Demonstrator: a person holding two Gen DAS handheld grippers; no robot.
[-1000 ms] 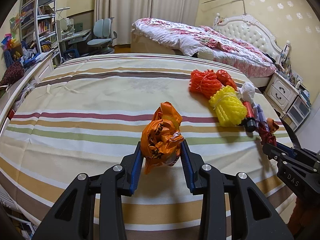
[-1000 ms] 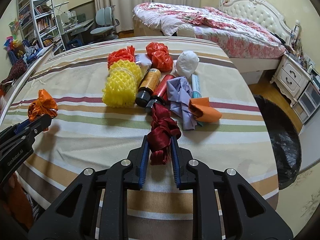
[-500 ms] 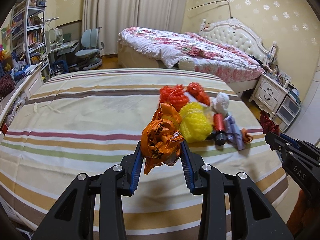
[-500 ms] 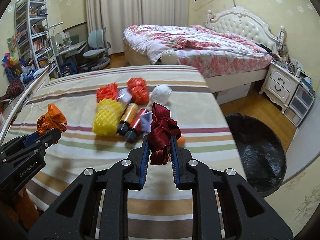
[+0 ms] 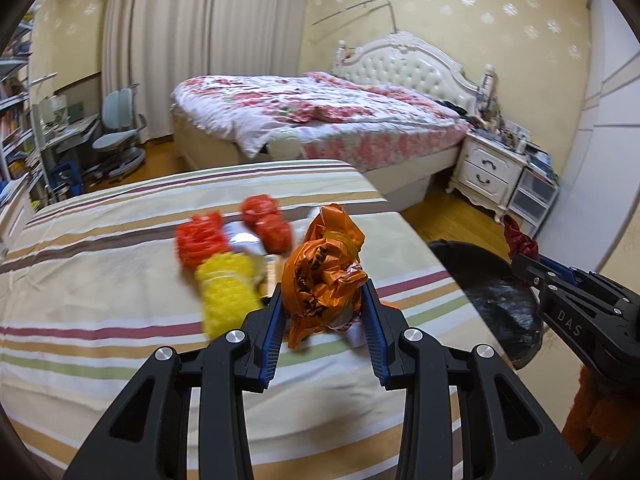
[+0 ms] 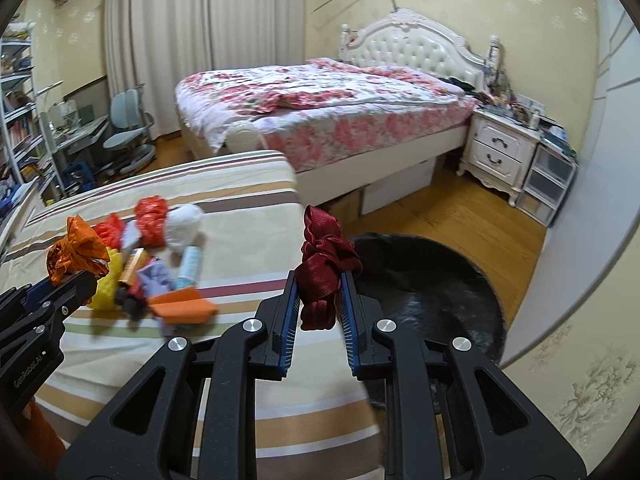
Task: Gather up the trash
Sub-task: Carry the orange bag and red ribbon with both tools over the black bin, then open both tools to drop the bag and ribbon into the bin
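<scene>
Two tools clamp trash: left tool (image 5: 324, 312) orange bag (image 5: 322, 268), right tool (image 6: 319, 300) red ribbon (image 6: 324, 268).

Floral bed (image 6: 320, 108), white nightstand (image 6: 500, 152), desk chair (image 5: 120, 124), curtains (image 6: 200, 40)

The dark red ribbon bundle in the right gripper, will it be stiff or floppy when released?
Probably floppy: the dark red ribbon bundle folds in soft, shiny loops, pinched by the right gripper. It looks light, and satin-like, so perhaps slippery. It likely drops limp, without rolling.

Warm, even indoor light, soft shadows; strong fisheye bending with dark corners; motion blur smears the yellow mesh foam ball (image 5: 228, 294).
</scene>
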